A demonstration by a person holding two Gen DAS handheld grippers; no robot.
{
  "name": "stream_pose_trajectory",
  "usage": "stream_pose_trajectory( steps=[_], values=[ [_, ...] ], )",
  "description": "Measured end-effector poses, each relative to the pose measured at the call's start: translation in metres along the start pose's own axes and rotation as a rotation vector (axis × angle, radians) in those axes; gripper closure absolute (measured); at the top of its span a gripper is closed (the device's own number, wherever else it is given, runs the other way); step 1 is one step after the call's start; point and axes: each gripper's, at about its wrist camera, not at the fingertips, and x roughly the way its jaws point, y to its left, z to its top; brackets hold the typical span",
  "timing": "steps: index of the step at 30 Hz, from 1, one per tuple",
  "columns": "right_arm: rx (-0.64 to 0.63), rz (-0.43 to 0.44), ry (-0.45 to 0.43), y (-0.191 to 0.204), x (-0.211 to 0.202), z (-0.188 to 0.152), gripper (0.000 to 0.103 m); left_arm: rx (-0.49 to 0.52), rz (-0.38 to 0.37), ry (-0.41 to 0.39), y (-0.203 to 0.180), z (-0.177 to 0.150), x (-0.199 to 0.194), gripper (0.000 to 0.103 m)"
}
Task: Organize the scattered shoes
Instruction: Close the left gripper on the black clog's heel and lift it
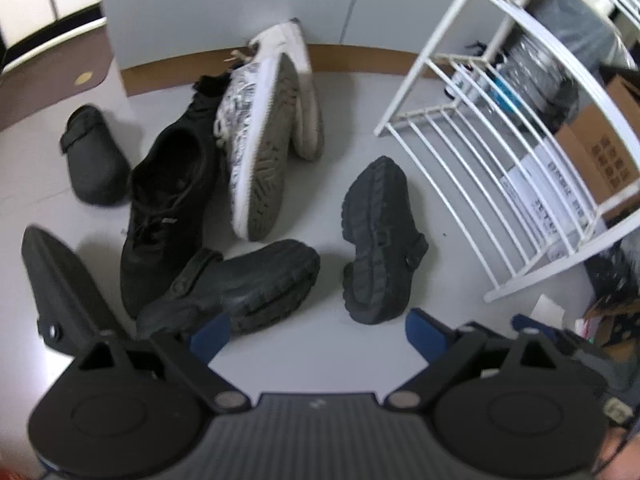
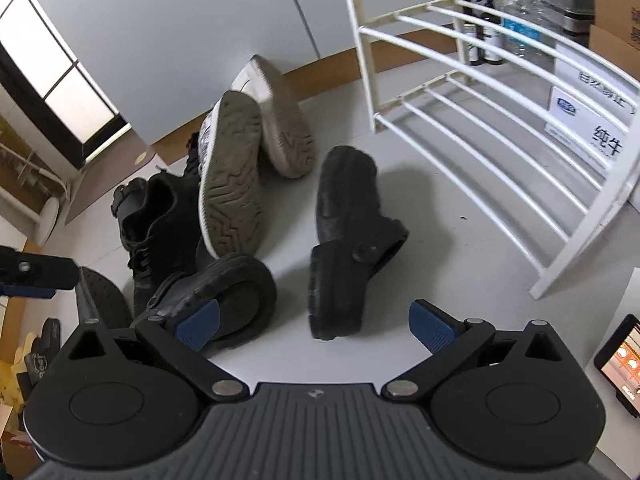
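Several shoes lie scattered on the pale floor. A black clog [image 1: 378, 240] lies on its side, sole up, also in the right wrist view [image 2: 348, 240]. Another black clog [image 1: 240, 284] lies tipped over just ahead of my left gripper [image 1: 318, 336], which is open and empty. A black lace-up shoe [image 1: 168, 208] stands upright. A patterned white sneaker [image 1: 260, 148] and a white sneaker [image 1: 304, 92] lean sole-out by the wall. A third black clog [image 1: 94, 156] sits at the far left. My right gripper [image 2: 316, 330] is open and empty, just short of the side-lying clog.
A white slatted shoe rack [image 1: 500, 152] stands at the right, also in the right wrist view [image 2: 500, 120]. Behind it are cardboard boxes [image 1: 600, 152] and a water jug [image 2: 528, 16]. A grey wall panel [image 1: 224, 8] backs the shoes. A phone [image 2: 620, 364] lies at the right.
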Motion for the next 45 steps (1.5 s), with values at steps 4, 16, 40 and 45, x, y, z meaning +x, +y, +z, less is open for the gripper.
stream_pose_trajectory(
  steps=[4, 16, 40, 45],
  values=[
    [0.04, 0.006, -0.012, -0.02, -0.001, -0.001, 0.0, 0.045, -0.039, -0.005, -0.02, 0.009, 0.024, 0.009],
    [0.119, -0.064, 0.051, -0.065, 0.009, -0.023, 0.0, 0.174, -0.097, 0.056, -0.076, 0.037, 0.105, 0.01],
    [0.179, -0.046, 0.099, -0.081, 0.022, -0.03, 0.0, 0.296, -0.03, 0.202, -0.117, 0.06, 0.21, 0.007],
    [0.179, -0.052, 0.112, -0.084, 0.024, -0.033, 0.0, 0.31, -0.04, 0.226, -0.121, 0.052, 0.223, 0.008]
  ],
)
